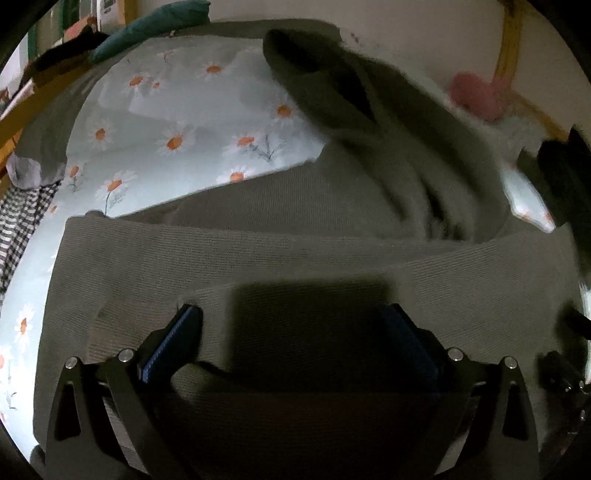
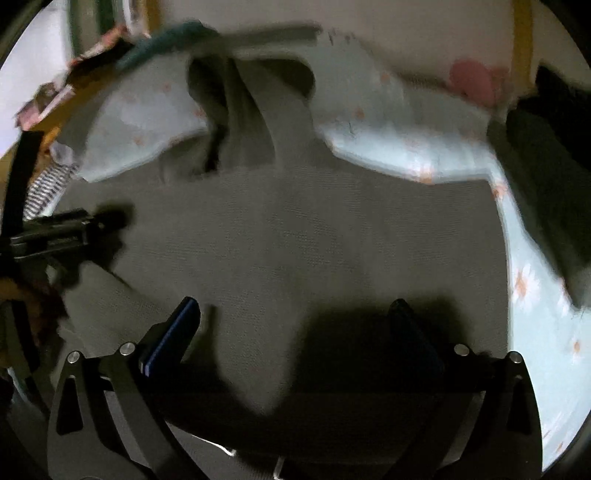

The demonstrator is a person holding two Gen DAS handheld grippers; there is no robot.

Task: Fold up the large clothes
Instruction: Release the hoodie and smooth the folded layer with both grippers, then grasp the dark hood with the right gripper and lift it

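Observation:
A large olive-grey knit sweater [image 1: 295, 240] lies spread over a light blue daisy-print bedsheet [image 1: 155, 140]. One sleeve [image 1: 332, 85] runs up and away toward the far wall. My left gripper [image 1: 291, 317] hovers just above the folded lower part, jaws wide apart with nothing between them. In the right wrist view the same sweater [image 2: 295, 229] fills the middle, with a sleeve [image 2: 255, 110] bunched at the top. My right gripper [image 2: 295, 314] is open over the cloth. The left gripper [image 2: 74, 225] shows at the left edge of that view.
A teal cloth [image 1: 147, 26] and a wooden bed frame [image 1: 22, 110] border the far left. A checked fabric [image 1: 22, 229] lies at the left edge. A pink object [image 1: 476, 96] sits near the wall, and a dark item [image 1: 569, 181] lies at right.

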